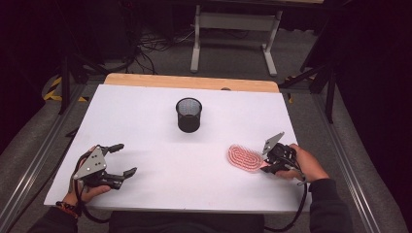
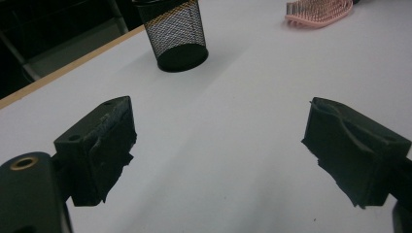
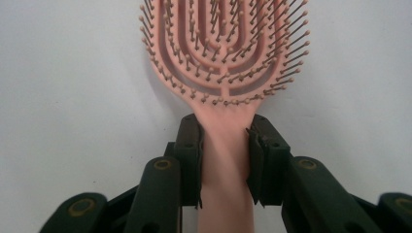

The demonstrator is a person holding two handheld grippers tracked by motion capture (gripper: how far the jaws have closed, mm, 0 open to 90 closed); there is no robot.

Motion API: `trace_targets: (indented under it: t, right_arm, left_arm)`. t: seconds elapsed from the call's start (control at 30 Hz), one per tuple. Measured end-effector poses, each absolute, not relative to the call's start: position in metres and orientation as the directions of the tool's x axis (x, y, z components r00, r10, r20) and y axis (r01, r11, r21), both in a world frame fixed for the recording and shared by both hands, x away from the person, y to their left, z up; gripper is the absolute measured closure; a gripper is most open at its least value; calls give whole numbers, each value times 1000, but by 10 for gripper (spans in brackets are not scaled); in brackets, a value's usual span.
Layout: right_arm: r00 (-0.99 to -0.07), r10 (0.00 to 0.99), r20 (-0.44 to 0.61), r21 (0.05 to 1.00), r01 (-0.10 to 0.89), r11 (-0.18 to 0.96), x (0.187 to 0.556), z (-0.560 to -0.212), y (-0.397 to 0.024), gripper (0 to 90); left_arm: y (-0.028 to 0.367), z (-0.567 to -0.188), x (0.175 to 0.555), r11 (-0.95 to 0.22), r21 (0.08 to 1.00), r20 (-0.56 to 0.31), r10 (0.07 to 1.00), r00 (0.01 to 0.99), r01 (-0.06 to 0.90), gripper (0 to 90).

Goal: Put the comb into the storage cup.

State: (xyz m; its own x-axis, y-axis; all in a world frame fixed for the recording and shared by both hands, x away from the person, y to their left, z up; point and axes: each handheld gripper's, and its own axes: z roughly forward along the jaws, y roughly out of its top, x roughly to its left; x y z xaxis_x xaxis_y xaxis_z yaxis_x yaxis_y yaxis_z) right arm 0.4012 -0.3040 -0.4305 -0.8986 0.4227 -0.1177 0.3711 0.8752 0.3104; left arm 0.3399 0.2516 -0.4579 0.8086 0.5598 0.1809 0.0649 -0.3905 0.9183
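Gripping pink hairbrush (image 3: 224, 58) handle: right tool (image 3: 224, 160), bristles up.

My left gripper (image 1: 118, 159) rests low at the near left, held in my left hand (image 1: 82, 191), its jaws spread wide apart with nothing between them and pointing toward the far right. My right gripper (image 1: 268, 160) sits at the near right in my right hand (image 1: 305, 165), pointing left, the wrist tilted so its grey plate stands on edge. Its jaws are drawn in close, both pads pressing on the pink handle between them. Dark sleeves cover both of my forearms.
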Motion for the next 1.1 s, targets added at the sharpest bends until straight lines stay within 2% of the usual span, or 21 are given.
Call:
trace_targets:
  t: [0.27,0.4,0.53,0.77,0.93,1.1]
  right_arm:
    - [-847,492,-201,474,355,806,386,-438,-312,693]
    - [-835,506,-218,519,340,784,383,-439,-309,694]
    - [-807,542,-235,618,307,724,380,-433,-297,695]
    - [-765,590,-259,699,273,661,375,-422,-284,695]
    - [-730,633,-257,794,214,569,371,-408,-267,695]
    - [-714,645,-272,827,170,536,367,-397,-255,695]
  left_arm:
    - [250,-457,339,-394,917,187,558,808,60,132]
    - [250,-457,341,-388,920,181,562,807,64,132]
    - [250,-457,341,-380,923,178,562,807,61,132]
    - [250,-456,341,-374,925,173,565,806,64,139]
    - [248,-454,342,-365,929,166,573,802,68,141]
    - [245,-453,343,-366,928,166,565,809,65,136]
